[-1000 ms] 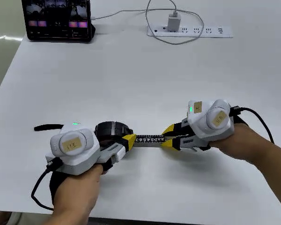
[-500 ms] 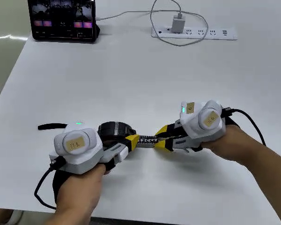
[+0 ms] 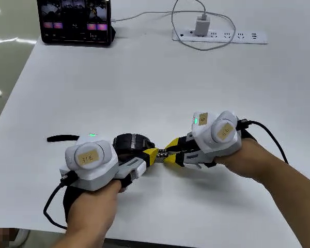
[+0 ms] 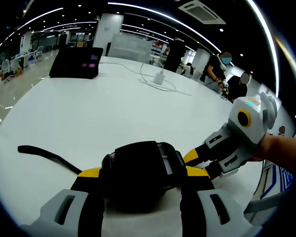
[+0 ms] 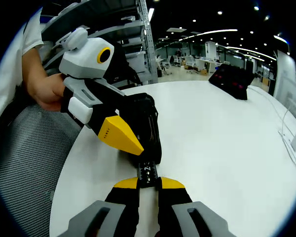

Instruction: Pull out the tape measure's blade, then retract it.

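Note:
A black tape measure (image 3: 130, 143) rests on the white table (image 3: 144, 88), and my left gripper (image 3: 139, 150) is shut on its case. In the left gripper view the case (image 4: 140, 173) sits between the yellow-tipped fingers (image 4: 89, 173). My right gripper (image 3: 169, 152) is just to the right of the case, shut on the end of the blade (image 5: 146, 170). A short length of blade (image 3: 161, 153) shows between the two grippers. The right gripper view has my right gripper (image 5: 148, 185) pinching the blade close to the case (image 5: 145, 123), with the left gripper (image 5: 118, 133) beside it.
A tablet (image 3: 75, 20) stands at the back left. A white power strip (image 3: 219, 36) with a charger and looped cable lies at the back. The tape's black strap (image 3: 62, 138) trails left. The table's near edge runs close under my hands. People stand far off (image 4: 222, 69).
My right gripper has moved left toward the case, still holding the blade end. The exposed blade has shrunk to a short stub. The left gripper has held its grip.

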`<action>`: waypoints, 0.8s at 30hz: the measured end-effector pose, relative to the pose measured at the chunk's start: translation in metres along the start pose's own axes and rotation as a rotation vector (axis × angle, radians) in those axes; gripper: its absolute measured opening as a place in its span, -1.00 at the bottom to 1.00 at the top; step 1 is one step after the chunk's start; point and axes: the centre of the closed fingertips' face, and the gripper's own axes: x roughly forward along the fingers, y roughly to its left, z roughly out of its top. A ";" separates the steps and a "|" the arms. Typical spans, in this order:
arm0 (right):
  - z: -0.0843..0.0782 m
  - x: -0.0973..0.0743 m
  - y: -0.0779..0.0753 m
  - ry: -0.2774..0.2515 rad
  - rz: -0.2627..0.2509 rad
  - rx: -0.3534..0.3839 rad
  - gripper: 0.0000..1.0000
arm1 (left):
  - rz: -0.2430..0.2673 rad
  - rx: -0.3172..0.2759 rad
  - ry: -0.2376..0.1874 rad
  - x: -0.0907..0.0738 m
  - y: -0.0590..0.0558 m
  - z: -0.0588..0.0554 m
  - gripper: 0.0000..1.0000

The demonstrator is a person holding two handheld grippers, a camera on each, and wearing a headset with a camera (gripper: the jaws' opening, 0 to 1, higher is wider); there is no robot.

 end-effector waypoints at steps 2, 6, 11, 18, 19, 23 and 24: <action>0.001 0.002 0.000 -0.001 0.001 -0.001 -0.79 | 0.000 -0.001 -0.001 0.000 0.000 0.000 0.16; 0.003 0.004 0.000 -0.005 0.002 -0.003 -0.79 | 0.000 -0.002 -0.001 0.000 0.000 0.000 0.16; 0.005 0.008 0.001 -0.010 0.001 -0.006 -0.79 | 0.001 -0.002 -0.001 0.000 0.000 0.000 0.16; 0.005 0.008 0.000 -0.015 0.002 0.003 -0.79 | 0.001 -0.003 -0.002 0.000 0.000 0.000 0.17; 0.006 0.008 0.000 -0.015 0.002 0.005 -0.79 | 0.001 -0.003 -0.001 0.000 0.000 0.000 0.17; 0.006 0.008 0.000 -0.019 -0.003 0.013 -0.78 | 0.001 -0.007 -0.001 0.000 -0.001 0.001 0.17; 0.006 0.007 0.000 -0.019 -0.004 0.018 -0.77 | 0.001 -0.008 -0.002 0.000 -0.001 0.001 0.18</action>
